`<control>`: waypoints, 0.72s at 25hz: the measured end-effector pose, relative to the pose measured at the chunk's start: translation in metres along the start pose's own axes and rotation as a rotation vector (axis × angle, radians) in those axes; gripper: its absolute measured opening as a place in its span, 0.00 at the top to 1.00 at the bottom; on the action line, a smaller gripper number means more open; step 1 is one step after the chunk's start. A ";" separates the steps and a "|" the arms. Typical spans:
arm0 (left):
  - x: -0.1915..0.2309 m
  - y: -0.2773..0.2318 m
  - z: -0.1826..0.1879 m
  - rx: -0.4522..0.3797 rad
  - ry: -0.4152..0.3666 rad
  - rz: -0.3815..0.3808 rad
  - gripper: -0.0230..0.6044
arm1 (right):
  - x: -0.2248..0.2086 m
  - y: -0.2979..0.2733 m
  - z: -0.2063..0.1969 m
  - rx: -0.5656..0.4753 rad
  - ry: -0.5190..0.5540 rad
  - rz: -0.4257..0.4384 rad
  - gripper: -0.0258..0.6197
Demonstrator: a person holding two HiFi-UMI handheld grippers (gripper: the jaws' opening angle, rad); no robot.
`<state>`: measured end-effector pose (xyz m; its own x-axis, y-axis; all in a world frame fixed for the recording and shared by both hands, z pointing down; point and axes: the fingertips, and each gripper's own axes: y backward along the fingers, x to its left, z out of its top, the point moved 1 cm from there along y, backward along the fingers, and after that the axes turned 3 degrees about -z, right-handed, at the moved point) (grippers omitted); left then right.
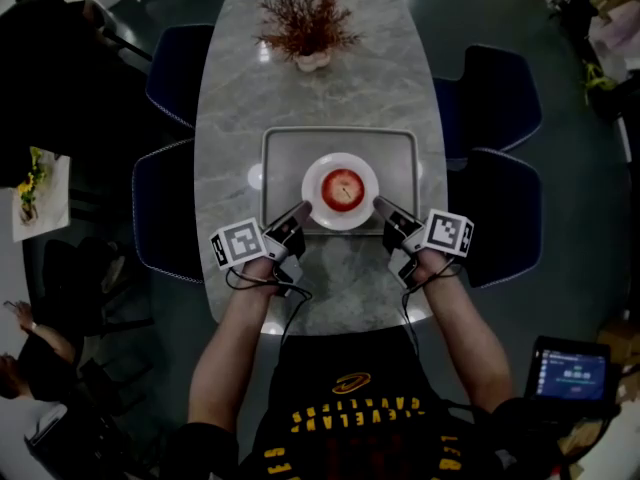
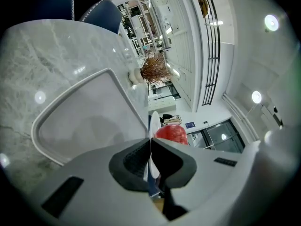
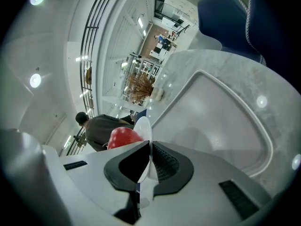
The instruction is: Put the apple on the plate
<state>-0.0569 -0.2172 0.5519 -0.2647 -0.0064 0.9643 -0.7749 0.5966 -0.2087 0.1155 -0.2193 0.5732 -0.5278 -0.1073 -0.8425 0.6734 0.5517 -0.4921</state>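
Note:
A red apple [image 1: 343, 188] lies on a white plate [image 1: 322, 211], and the plate hangs just over a grey tray [image 1: 283, 143] on the marble table. My left gripper [image 1: 304, 207] is shut on the plate's left rim, and my right gripper [image 1: 377, 202] is shut on its right rim. In the left gripper view the plate [image 2: 154, 121] stands edge-on between the pads, with the apple [image 2: 172, 133] behind it. In the right gripper view the plate's rim [image 3: 143, 126] is pinched the same way, the apple [image 3: 123, 137] to its left.
A white vase with dried reddish twigs [image 1: 308, 28] stands at the table's far end. Dark blue chairs [image 1: 500, 158] flank both long sides of the table. A person in dark clothes [image 3: 96, 128] shows far off in the right gripper view. A tablet [image 1: 573, 373] sits at the lower right.

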 end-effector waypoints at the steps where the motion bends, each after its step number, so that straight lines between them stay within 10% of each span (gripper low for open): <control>1: 0.001 0.001 -0.001 0.000 -0.004 0.009 0.94 | 0.000 -0.001 -0.001 0.001 0.000 0.010 0.92; 18: 0.034 -0.019 -0.003 0.056 0.010 0.069 0.94 | -0.025 -0.022 0.003 0.009 -0.021 0.002 0.92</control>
<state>-0.0496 -0.2268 0.5893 -0.3128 0.0418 0.9489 -0.7860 0.5495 -0.2833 0.1157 -0.2309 0.6045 -0.5152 -0.1238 -0.8481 0.6792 0.5445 -0.4921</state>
